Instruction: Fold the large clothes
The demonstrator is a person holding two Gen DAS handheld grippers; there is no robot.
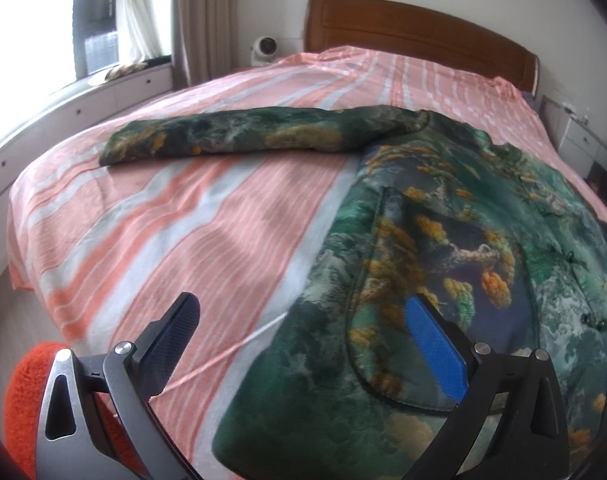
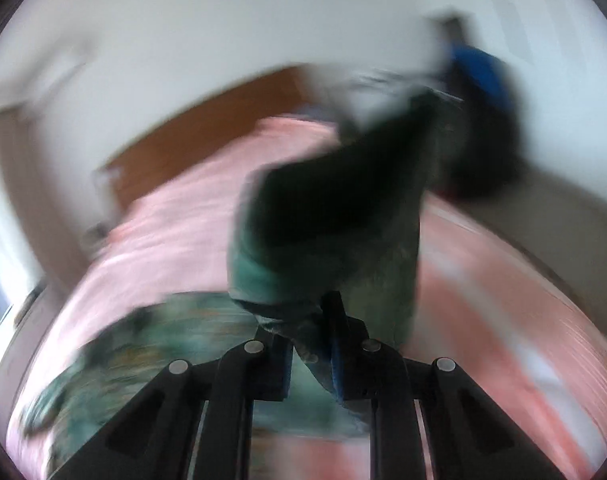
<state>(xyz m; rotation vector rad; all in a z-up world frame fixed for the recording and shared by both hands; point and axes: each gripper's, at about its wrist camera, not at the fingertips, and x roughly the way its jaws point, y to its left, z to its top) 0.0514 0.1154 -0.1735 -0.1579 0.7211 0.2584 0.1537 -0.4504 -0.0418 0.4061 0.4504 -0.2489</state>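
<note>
A large green jacket point(image 1: 443, 240) with an orange and white pattern lies spread on the bed, one sleeve point(image 1: 239, 136) stretched out to the left. My left gripper point(image 1: 303, 316) is open and empty, hovering over the jacket's lower left hem. In the blurred right wrist view, my right gripper point(image 2: 311, 328) is shut on the jacket's other sleeve point(image 2: 327, 216) and holds it lifted above the bed. The jacket body point(image 2: 151, 344) shows below left of it.
The bed has a pink and white striped cover point(image 1: 183, 240) and a wooden headboard point(image 1: 415, 36). A window with curtains point(image 1: 115, 16) is at the left. A white fan point(image 1: 263, 50) stands near the headboard. An orange knit thing point(image 1: 27, 392) is at the lower left.
</note>
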